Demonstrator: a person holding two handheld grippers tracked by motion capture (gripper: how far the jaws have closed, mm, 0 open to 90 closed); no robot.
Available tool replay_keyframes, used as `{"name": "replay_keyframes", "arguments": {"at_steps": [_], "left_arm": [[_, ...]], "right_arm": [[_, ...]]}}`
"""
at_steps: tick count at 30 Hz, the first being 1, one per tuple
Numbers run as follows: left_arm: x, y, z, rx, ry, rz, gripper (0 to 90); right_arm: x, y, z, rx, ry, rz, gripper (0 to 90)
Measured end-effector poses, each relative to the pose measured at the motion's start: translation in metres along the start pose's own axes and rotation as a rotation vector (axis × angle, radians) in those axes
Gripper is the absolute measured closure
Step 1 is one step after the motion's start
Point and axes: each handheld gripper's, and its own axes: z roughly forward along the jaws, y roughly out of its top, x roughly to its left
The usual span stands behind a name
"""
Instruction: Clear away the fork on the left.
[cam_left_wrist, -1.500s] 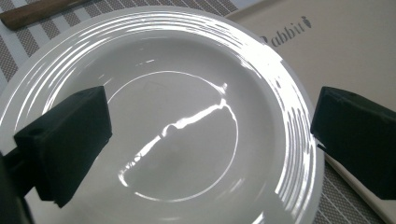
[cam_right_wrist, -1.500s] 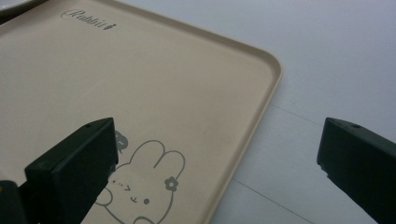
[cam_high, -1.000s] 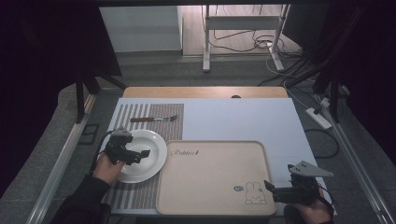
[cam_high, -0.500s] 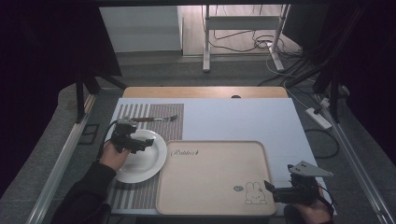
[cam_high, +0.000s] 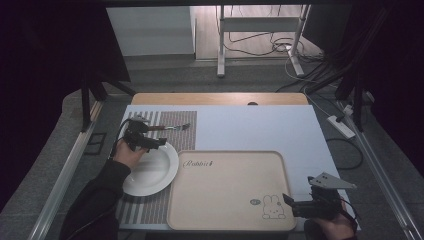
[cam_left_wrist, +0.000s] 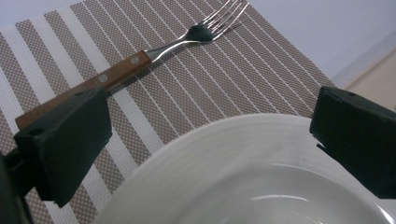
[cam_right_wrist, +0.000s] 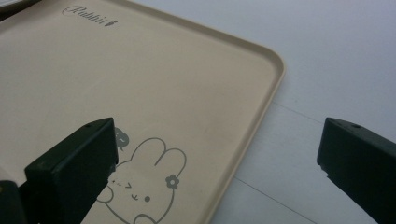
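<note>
1. Steel-tined, wood-handled fork (cam_left_wrist: 140, 58) lies flat on the striped placemat (cam_high: 172, 120) at upper left of the high view, just beyond the white plate (cam_high: 150, 172). It looks light, stiff and low; the handle offers the best hold.
2. Left gripper (cam_high: 155, 143) hovers over the plate's far rim, jaws spread.
3. Right gripper (cam_high: 290, 202), lower right by the beige tray (cam_high: 225, 220), is spread too.
</note>
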Motion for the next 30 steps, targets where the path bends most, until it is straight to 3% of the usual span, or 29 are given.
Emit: {"name": "replay_keyframes", "arguments": {"at_steps": [15,19,23,27,30], "left_arm": [[0.019,0.017,0.021,0.032,0.02,-0.025,0.9],[0.023,0.021,0.025,0.05,0.042,-0.02,6.1],[0.028,0.026,0.024,0.057,0.055,-0.011,21.5],[0.034,0.03,0.023,0.06,0.057,-0.021,42.6],[0.041,0.032,0.025,0.06,0.029,-0.037,58.4]], "right_arm": [[0.0,0.0,0.0,0.007,0.002,0.001,0.0],[0.0,0.0,0.0,0.006,0.001,0.002,0.0],[0.0,0.0,0.0,0.007,0.001,0.002,0.0],[0.0,0.0,0.0,0.008,0.001,0.002,0.0],[0.0,0.0,0.0,0.009,0.001,0.002,0.0]]}}
